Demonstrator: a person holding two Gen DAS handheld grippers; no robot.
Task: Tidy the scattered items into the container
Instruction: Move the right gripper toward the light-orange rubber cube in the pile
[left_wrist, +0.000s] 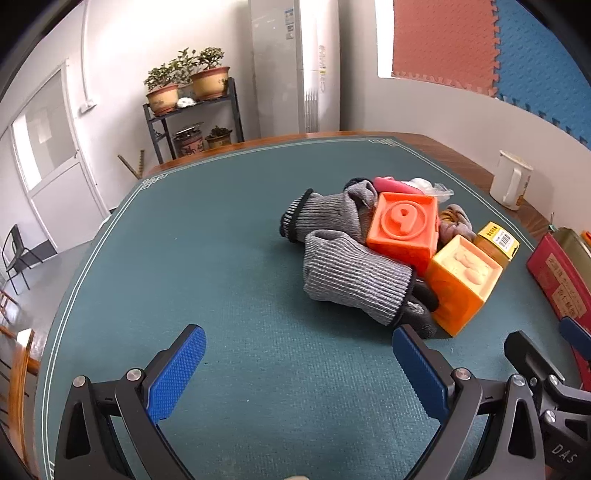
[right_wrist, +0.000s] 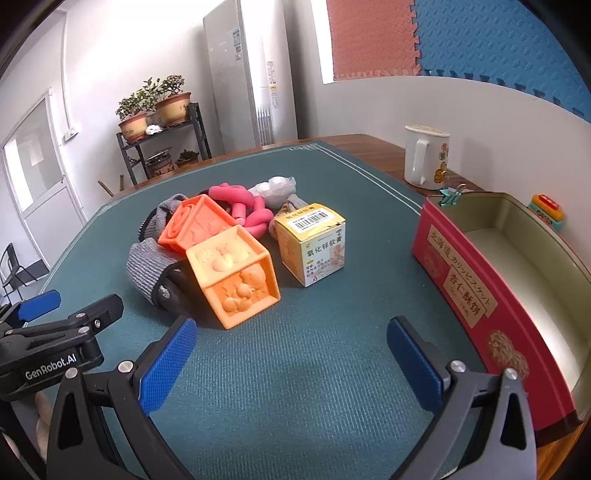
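Observation:
A pile of items lies on the green mat: grey gloves, a dark orange toy cube, a light orange toy cube, a yellow medicine box, a pink rubber toy and a clear plastic bag. The red tin container stands open to the right. My left gripper is open and empty, in front of the gloves. My right gripper is open and empty, between the cubes and the tin.
A white mug stands on the wooden table edge at the back right. A green binder clip sits on the tin's far corner, a small colourful toy behind it. A plant shelf stands beyond the table.

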